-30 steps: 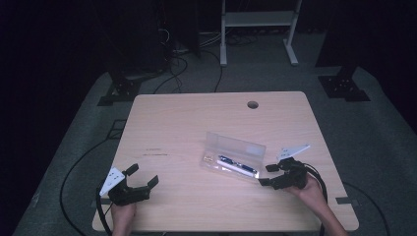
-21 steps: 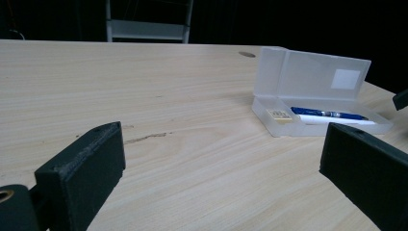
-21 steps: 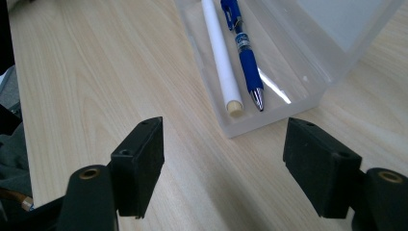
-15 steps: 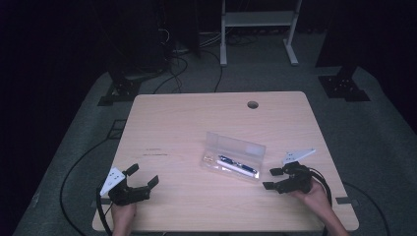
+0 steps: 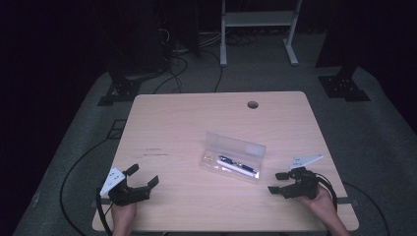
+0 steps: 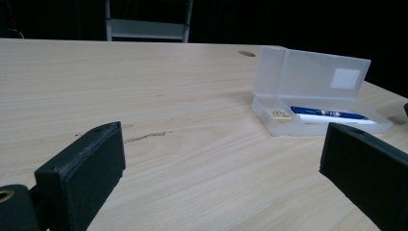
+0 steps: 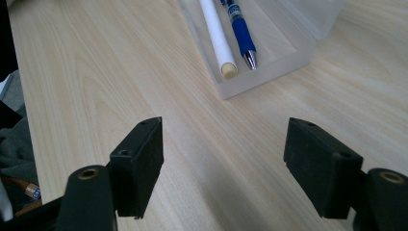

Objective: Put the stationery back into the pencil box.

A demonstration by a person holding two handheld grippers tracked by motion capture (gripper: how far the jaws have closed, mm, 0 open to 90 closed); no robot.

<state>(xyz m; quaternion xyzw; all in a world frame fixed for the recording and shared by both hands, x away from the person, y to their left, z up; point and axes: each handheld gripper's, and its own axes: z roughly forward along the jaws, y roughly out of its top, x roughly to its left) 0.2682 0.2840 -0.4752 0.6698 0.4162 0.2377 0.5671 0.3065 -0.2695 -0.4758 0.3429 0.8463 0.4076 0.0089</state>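
right gripper (image 5: pixel 278 182): jaws spread wide, nothing between them, bare wood in the gap; sits just right of the case, near its right end, not touching it
right gripper view: jaws point at the case's short end; gripper (image 7: pixel 223 159) hangs just above the counter
left gripper (image 5: pixel 142 176): jaws released, wide apart, empty; well left of the case, near the counter's front-left corner
left gripper view: gripper (image 6: pixel 219 163) looks across bare wood toward the case, which lies ahead and to the right
hands: right hand (image 5: pixel 322 199) wraps the right gripper from below; left hand (image 5: pixel 123 212) behind the left gripper, at the counter's front edge
case (image 5: pixel 233 157): clear plastic pencil case, lid open and standing up along its far side; lies flat, about mid-counter, slightly toward the front, long side slanting
case, close (image 7: pixel 288 36): translucent walls, open top, white label patch on the lid (image 6: pixel 347 78)
blue pen (image 7: pixel 239 29): inside the case, lengthwise, metal tip toward the right gripper
white pen (image 7: pixel 216 33): inside the case, beside the blue pen, touching or nearly so, cannot tell which
eraser (image 6: pixel 279 113): small pale block in the case, at the end away from the right gripper
counter (image 5: pixel 196 123): light wood, round cable hole (image 5: pixel 253 104) beyond the case near the far edge; faint dark scuff (image 5: pixel 155 153) left of the case
cables: one trails from each gripper off the front edge
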